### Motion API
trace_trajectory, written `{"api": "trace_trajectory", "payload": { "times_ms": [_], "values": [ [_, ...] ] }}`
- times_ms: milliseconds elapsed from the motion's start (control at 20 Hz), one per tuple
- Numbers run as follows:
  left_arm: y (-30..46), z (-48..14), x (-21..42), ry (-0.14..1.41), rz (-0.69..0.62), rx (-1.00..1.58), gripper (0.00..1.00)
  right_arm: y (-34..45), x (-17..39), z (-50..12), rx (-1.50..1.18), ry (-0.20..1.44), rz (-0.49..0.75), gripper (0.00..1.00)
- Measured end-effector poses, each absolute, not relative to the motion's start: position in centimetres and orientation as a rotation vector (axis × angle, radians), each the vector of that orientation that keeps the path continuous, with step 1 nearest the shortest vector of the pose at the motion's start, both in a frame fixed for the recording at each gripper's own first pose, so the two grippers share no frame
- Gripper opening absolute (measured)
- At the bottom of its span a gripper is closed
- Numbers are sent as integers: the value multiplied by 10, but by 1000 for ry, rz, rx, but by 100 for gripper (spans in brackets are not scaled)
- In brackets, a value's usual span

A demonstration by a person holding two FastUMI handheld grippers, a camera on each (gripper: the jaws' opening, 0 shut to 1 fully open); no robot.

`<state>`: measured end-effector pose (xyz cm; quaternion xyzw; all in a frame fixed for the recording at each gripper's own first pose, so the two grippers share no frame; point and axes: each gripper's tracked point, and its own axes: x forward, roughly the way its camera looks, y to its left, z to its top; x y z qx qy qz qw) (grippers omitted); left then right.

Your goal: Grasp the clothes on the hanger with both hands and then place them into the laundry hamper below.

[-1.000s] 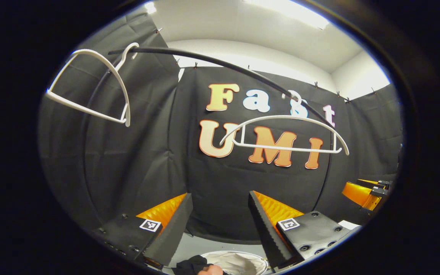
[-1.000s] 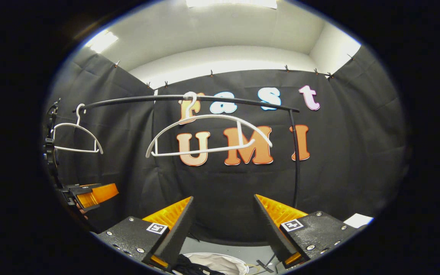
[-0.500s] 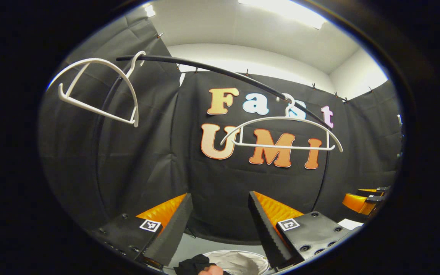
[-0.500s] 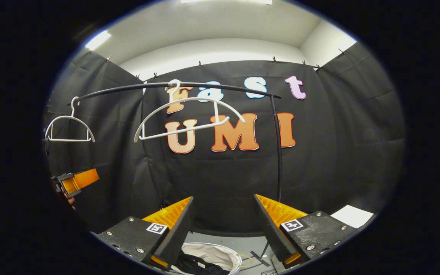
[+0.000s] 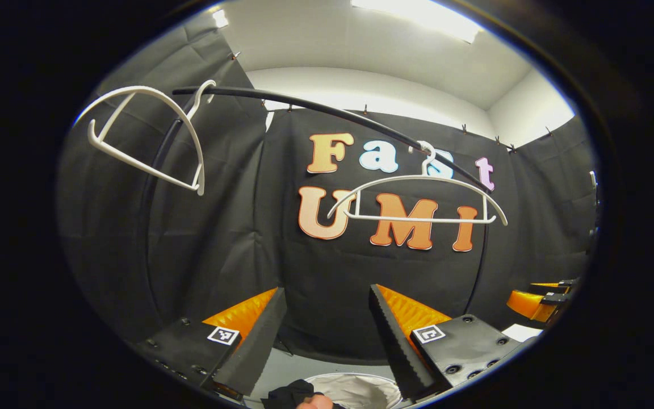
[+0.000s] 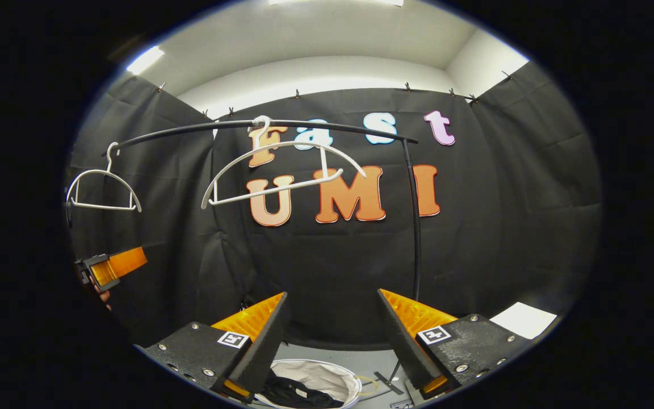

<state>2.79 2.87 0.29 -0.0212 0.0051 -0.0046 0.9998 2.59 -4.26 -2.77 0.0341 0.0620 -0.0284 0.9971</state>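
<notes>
**Hangers bare, clothes in hamper**

Both grippers gape, holding nothing — left gripper (image 5: 327, 335), right gripper (image 6: 332, 341). Two white hangers (image 6: 281, 170) hang bare on the black rail (image 6: 315, 124) above them. Below the right gripper's fingers, dark clothes (image 6: 290, 393) lie in the white hamper (image 6: 332, 378). No brand or label can be read.

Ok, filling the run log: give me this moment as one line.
left gripper: open, empty | right gripper: open, empty | hangers: bare on rail | dark clothes: in hamper below
</notes>
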Motion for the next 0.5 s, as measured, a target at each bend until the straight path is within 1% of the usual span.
{"api": "trace_trajectory", "payload": {
  "times_ms": [50,500],
  "values": [
    [28,4,28,8,-11,-43,97,-43,27,-27,70,123,-59,92],
    [29,-2,30,18,-12,-55,97,-37,29,-33,79,132,-51,92]
  ]
}}
